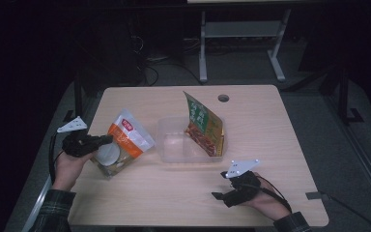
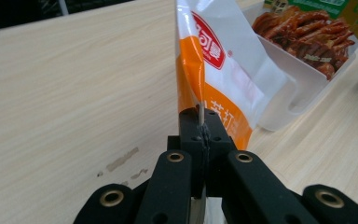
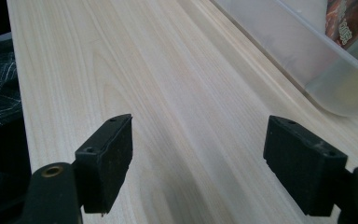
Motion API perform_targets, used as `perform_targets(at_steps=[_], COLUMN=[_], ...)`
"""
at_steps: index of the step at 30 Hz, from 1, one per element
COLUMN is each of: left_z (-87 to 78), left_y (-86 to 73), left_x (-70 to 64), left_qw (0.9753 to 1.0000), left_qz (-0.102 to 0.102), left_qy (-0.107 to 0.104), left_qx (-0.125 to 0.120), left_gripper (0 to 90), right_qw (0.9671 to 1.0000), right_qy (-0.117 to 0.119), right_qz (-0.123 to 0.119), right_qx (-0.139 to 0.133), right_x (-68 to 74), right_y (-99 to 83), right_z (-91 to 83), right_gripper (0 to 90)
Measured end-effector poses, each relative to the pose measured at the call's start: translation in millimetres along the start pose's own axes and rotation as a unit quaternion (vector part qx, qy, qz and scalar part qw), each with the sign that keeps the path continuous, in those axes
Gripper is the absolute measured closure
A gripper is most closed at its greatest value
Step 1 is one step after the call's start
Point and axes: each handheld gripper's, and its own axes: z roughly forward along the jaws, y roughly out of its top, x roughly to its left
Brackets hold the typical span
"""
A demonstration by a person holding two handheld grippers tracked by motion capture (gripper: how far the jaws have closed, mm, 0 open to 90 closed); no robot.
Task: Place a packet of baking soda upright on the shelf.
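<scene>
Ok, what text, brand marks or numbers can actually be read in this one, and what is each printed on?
Orange and white pouch, clamped in the left gripper: white characters on a red oval logo, cut off and blurred, not readable.
Same pouch, white characters on its orange band beside the jaws: partly hidden, not readable.
Green and yellow snack bag standing in the clear plastic tub: printing too small and blurred to read.
Nothing else carries lettering.

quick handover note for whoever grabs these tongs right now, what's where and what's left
Left tongs: shut on the edge of the orange pouch, held at the table's left side, outside the bin.
Right tongs: open, holding nothing, low over the table near the front right.
Done: green pouch stands leaning inside the clear bin.
Left, probably: carry the orange pouch over and drop it into the bin beside the green one.
</scene>
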Motion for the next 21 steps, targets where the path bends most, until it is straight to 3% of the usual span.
perform_targets(at_steps=[11,15,21], left_z=[-21.9,-32.6,-38.4], left_y=[11.1,14.7,23.2], left_x=[-5.9,-6.2,-16.8], left_qw=[0.9997,0.999,0.9983], left_qz=[0.013,0.007,0.018], left_qy=[0.004,-0.006,-0.016], left_qx=[-0.022,-0.043,-0.053], left_gripper=[89.8,89.8,89.8], right_qw=[1.0,1.0,1.0], right_qy=[0.003,0.003,0.004], right_qz=[0.001,0.001,0.003], right_qx=[-0.003,-0.004,-0.007], right_x=[0.4,0.3,1.0], right_y=[0.3,0.5,1.4], right_z=[-0.2,0.0,0.0], right_gripper=[23.3,23.2,22.9])
